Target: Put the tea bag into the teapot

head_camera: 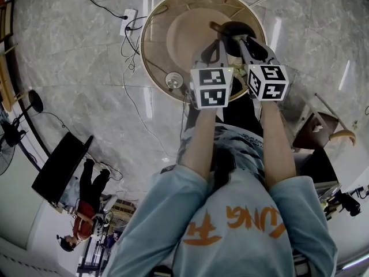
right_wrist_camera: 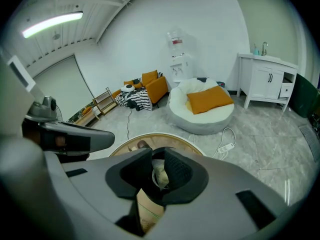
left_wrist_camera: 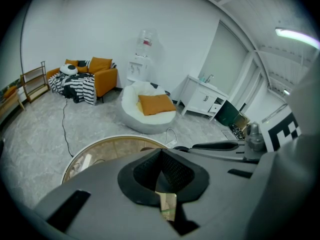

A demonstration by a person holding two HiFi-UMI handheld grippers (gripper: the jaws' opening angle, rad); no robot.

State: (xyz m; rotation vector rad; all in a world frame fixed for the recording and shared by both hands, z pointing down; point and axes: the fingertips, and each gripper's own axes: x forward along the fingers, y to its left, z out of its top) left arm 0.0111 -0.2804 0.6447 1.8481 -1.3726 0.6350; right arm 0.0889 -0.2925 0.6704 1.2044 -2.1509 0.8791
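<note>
Over the round table, both grippers hang close together above the dark teapot (head_camera: 232, 31). In the right gripper view, my right gripper (right_wrist_camera: 159, 172) is shut on a pale yellowish tea bag (right_wrist_camera: 160, 175), and a tan paper strip (right_wrist_camera: 148, 210) hangs below its pads. My left gripper (left_wrist_camera: 161, 157) has its pads pressed together, with a tan wrapper piece (left_wrist_camera: 168, 205) showing just beneath them. In the head view the left gripper (head_camera: 214, 46) sits left of the pot and the right gripper (head_camera: 244, 41) is right beside it. The pot's opening is mostly hidden by the fingers.
The glass-topped round table (head_camera: 151, 51) carries a small round white piece (head_camera: 173, 80) near its front-left rim. Cables and a power strip (head_camera: 128, 21) lie on the marble floor to the left. A brown chair (head_camera: 316, 130) stands at the right.
</note>
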